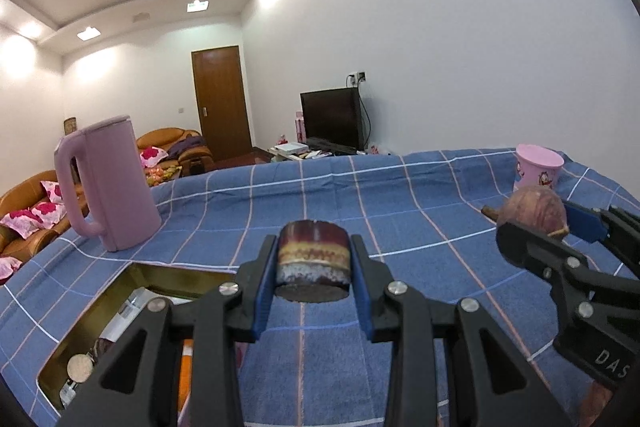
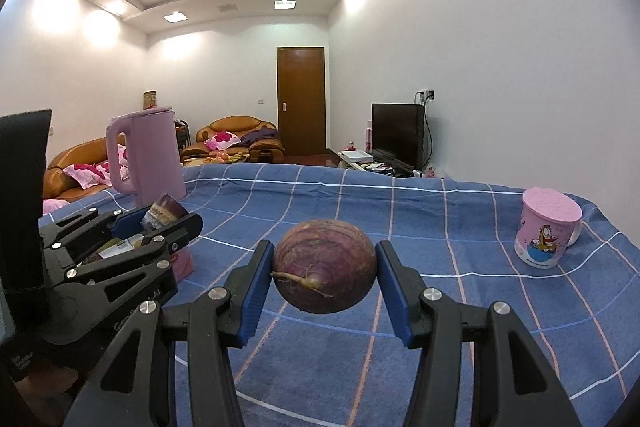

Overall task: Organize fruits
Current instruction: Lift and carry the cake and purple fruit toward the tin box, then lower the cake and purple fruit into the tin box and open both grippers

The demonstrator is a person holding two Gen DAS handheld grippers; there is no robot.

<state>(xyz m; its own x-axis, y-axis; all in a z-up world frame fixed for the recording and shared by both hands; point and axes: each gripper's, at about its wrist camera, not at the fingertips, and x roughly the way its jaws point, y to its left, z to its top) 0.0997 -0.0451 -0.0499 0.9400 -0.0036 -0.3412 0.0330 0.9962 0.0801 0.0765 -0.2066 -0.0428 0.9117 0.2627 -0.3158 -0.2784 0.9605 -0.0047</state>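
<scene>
My left gripper (image 1: 313, 263) is shut on a short dark purple sugarcane piece (image 1: 313, 259), held in the air above the blue checked tablecloth (image 1: 400, 211). Its blue pads press both sides. In the right wrist view the same left gripper (image 2: 166, 219) shows at the left with the sugarcane piece (image 2: 166, 213) in it. My right gripper (image 2: 324, 269) is shut on a round purple fruit (image 2: 325, 265) with a dry stem, also held off the cloth. That fruit (image 1: 534, 213) appears at the right of the left wrist view.
A gold tray (image 1: 72, 347) with several items lies low on the left under my left gripper. A pink kettle (image 1: 106, 183) stands at the back left. A pink cartoon cup (image 2: 546, 227) stands at the back right. Sofas, a door and a TV are beyond the table.
</scene>
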